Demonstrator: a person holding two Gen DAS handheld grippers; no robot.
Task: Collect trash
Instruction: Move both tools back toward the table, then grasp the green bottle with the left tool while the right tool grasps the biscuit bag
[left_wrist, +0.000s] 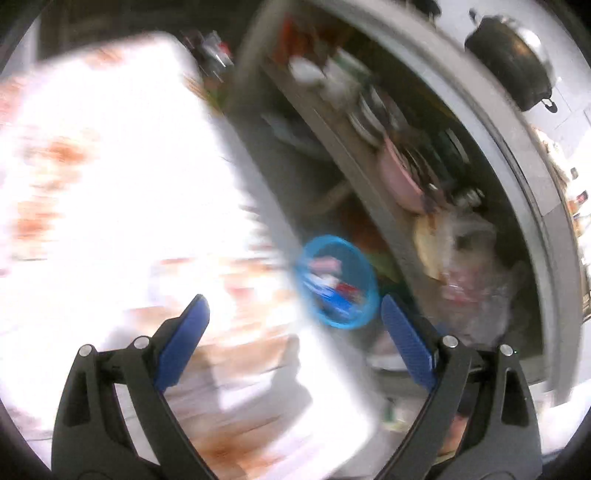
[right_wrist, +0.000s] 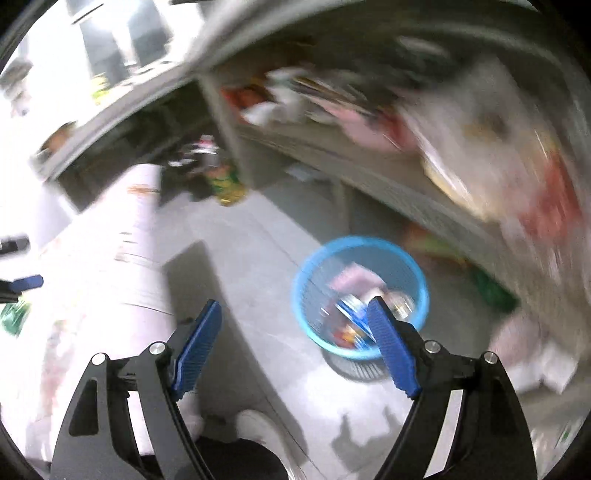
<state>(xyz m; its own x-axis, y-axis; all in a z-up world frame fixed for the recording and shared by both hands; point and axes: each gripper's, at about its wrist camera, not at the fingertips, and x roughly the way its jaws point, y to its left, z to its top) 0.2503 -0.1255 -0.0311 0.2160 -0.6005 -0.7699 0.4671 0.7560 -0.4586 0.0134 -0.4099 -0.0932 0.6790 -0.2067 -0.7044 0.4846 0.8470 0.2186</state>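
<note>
A blue mesh waste basket (right_wrist: 360, 295) stands on the grey floor and holds several pieces of trash. It also shows in the left wrist view (left_wrist: 338, 282), past the edge of a white patterned table (left_wrist: 110, 221). My right gripper (right_wrist: 291, 325) is open and empty, above the floor just left of the basket. My left gripper (left_wrist: 291, 314) is open and empty, above the table edge. Both views are blurred by motion. The left gripper's blue fingertip (right_wrist: 26, 282) shows at the left edge of the right wrist view, near a green wrapper (right_wrist: 14, 317) on the table.
A grey shelf unit (right_wrist: 332, 158) full of dishes, bags and clutter runs behind the basket. A black pot (left_wrist: 513, 66) sits on the counter top above it. The person's white shoes (right_wrist: 258, 428) are on the floor below the right gripper.
</note>
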